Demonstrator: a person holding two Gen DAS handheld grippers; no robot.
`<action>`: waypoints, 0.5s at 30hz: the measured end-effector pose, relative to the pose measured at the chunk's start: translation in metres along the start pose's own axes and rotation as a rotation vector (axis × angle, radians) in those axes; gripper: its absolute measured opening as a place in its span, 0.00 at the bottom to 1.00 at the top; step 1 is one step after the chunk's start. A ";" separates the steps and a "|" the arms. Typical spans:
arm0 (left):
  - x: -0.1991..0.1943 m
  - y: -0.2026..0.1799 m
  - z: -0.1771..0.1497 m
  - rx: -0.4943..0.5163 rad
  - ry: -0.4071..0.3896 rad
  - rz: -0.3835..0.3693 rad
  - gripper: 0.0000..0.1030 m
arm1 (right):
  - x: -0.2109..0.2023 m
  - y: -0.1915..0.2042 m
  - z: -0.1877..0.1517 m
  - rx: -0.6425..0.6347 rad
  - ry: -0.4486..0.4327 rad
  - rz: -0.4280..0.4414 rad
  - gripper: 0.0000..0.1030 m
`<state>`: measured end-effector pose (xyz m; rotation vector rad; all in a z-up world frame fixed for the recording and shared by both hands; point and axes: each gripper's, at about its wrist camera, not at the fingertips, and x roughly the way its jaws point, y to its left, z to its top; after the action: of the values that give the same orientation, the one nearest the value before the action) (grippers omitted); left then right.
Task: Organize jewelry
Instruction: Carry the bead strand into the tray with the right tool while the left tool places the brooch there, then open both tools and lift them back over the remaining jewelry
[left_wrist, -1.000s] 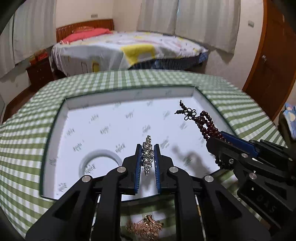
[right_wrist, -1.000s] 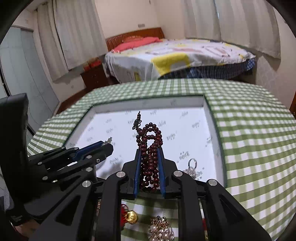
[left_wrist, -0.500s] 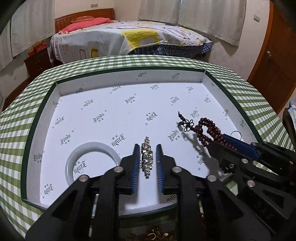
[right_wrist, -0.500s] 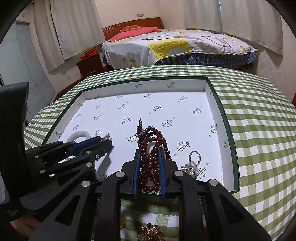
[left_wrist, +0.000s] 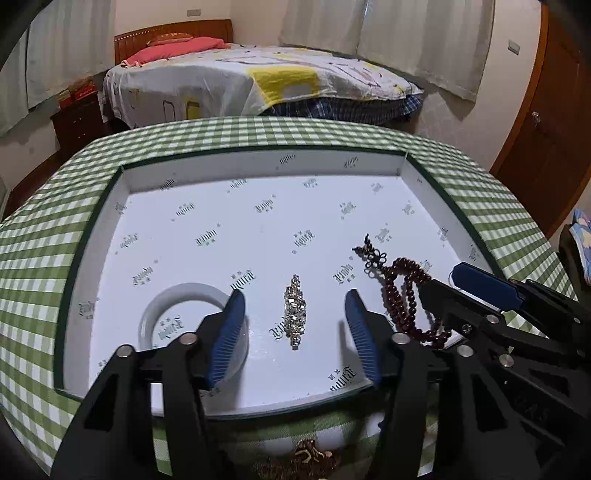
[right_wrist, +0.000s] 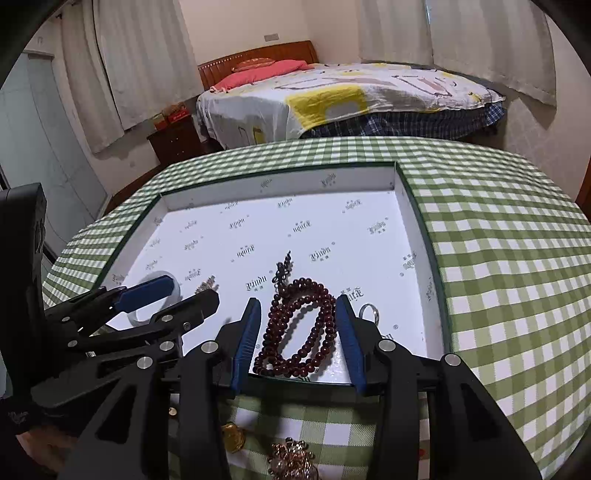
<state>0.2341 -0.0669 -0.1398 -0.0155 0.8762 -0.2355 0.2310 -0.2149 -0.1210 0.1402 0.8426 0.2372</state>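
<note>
A shallow white box (left_wrist: 258, 173) with a dark green rim lies on the green checked tablecloth (right_wrist: 498, 258). My left gripper (left_wrist: 293, 295) is open; a glittering silver brooch (left_wrist: 294, 312) lies flat on the box floor between its fingers. My right gripper (right_wrist: 295, 304) is open; a dark red bead bracelet (right_wrist: 299, 328) with a black knot lies on the box floor between its fingers. The bracelet also shows in the left wrist view (left_wrist: 402, 295), next to the right gripper (left_wrist: 443, 284). A white bangle (left_wrist: 166, 306) and a silver ring (right_wrist: 370, 312) lie in the box.
In front of the box, on the cloth, lie a gold piece (right_wrist: 232, 435) and a rose-gold cluster (right_wrist: 291, 458), the latter also in the left wrist view (left_wrist: 306, 458). Behind the table stand a bed (left_wrist: 258, 81), a nightstand (left_wrist: 79, 118) and a wooden door (left_wrist: 546, 129).
Both grippers opened and let go: the brooch and the bead bracelet dropped from the jaws onto the box floor. Before that both grippers moved forward and down over the box.
</note>
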 end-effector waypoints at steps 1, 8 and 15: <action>-0.003 0.000 0.000 -0.002 -0.005 -0.001 0.56 | -0.004 0.001 0.001 -0.003 -0.007 -0.001 0.41; -0.037 0.004 0.001 -0.001 -0.052 0.028 0.62 | -0.035 0.004 -0.003 -0.017 -0.033 -0.014 0.41; -0.068 0.013 -0.015 -0.004 -0.067 0.069 0.66 | -0.059 0.006 -0.022 -0.028 -0.031 -0.029 0.41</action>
<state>0.1837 -0.0391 -0.0990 0.0028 0.8088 -0.1676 0.1761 -0.2237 -0.0917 0.1053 0.8094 0.2193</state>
